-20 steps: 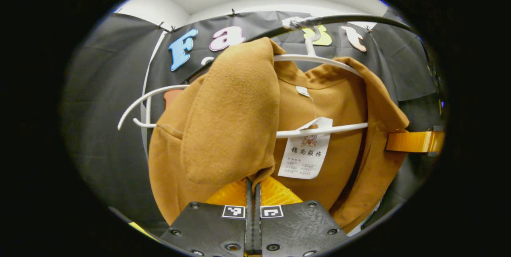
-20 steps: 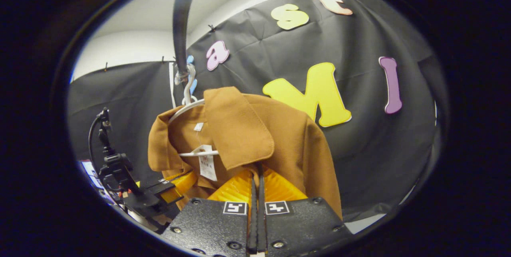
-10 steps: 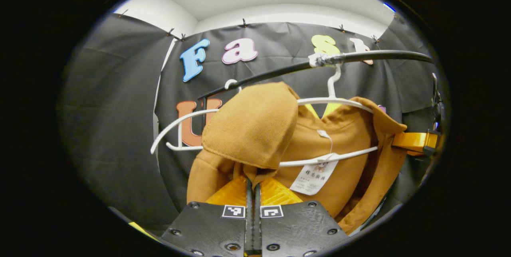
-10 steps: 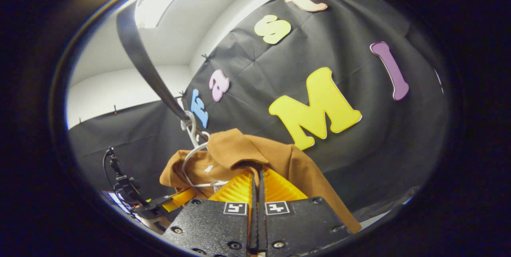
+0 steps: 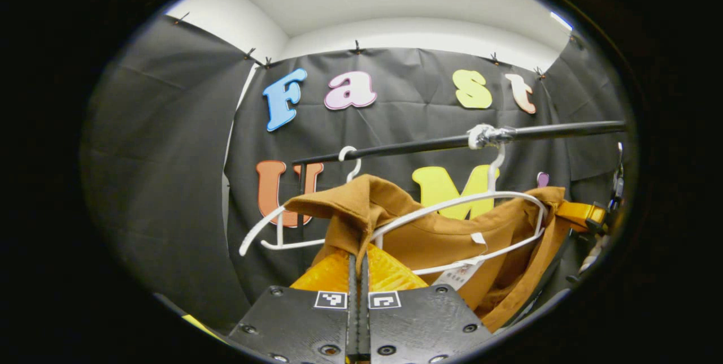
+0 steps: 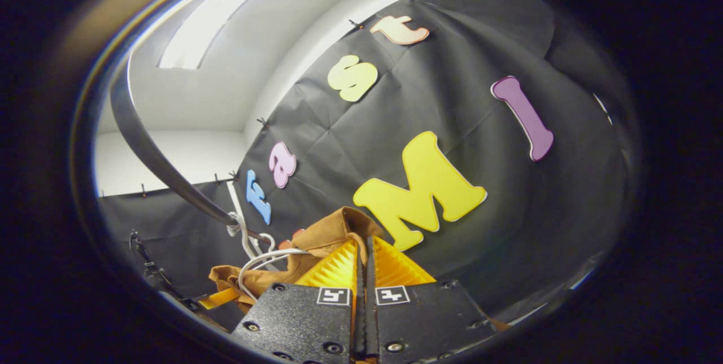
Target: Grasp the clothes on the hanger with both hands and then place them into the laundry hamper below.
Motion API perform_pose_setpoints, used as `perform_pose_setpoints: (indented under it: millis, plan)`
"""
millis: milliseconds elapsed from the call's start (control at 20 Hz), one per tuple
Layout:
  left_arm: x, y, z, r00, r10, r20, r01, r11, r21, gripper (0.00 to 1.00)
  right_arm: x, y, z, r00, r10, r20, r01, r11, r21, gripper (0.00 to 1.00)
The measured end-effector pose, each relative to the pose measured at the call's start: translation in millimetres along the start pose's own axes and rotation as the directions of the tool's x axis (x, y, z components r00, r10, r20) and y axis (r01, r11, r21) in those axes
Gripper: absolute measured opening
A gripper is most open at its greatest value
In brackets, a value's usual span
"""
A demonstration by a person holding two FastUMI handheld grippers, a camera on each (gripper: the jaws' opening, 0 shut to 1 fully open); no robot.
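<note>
A brown garment [image 5: 452,239] hangs loosely around a white hanger [image 5: 480,200] whose hook sits on a black rail [image 5: 429,144]. My left gripper [image 5: 357,256] is shut on a bunched fold of the garment's left shoulder, raised to the hanger's arm. At the garment's far right edge the other gripper [image 5: 582,212] shows. In the right gripper view my right gripper [image 6: 364,242] is shut on the brown garment [image 6: 327,234], with the white hanger [image 6: 262,256] and the rail [image 6: 147,149] to its left. The left gripper [image 6: 217,298] shows low at the left.
A second, bare white hanger [image 5: 277,234] hangs on the rail to the left of the garment. The black cloth wall stands close behind. A dark stand with a cable [image 6: 141,256] is at the far left in the right gripper view.
Both grippers have risen with the cloth held. The garment's shoulders have come up off the hanger's arms and bunched, and both views tilt more toward the ceiling.
</note>
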State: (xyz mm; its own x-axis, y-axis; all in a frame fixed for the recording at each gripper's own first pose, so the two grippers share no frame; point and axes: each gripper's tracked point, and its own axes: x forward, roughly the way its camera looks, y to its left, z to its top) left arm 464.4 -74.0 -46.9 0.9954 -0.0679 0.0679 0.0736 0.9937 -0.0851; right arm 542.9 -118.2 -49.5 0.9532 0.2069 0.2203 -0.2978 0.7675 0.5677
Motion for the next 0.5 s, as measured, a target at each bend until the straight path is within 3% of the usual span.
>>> perform_pose_setpoints:
  millis: [200, 350, 500]
  plan:
    - [7, 16, -2, 0.999, -0.037, -0.029, 0.033, 0.993, -0.115, 0.0, 8, -14, 14, 0.998, -0.056, 0.034, 0.059, 0.996, -0.074, 0.03]
    - [11, 33, -4, 0.999, -0.037, -0.037, 0.033, 0.992, -0.121, 0.0, 14, -38, 18, 0.991, -0.123, 0.044, 0.127, 0.987, -0.096, 0.04]
    - [11, 31, -19, 0.997, -0.056, -0.061, 0.047, 0.99, -0.133, 0.0, 14, -43, -4, 0.992, -0.122, -0.022, 0.119, 0.989, -0.089, 0.03]
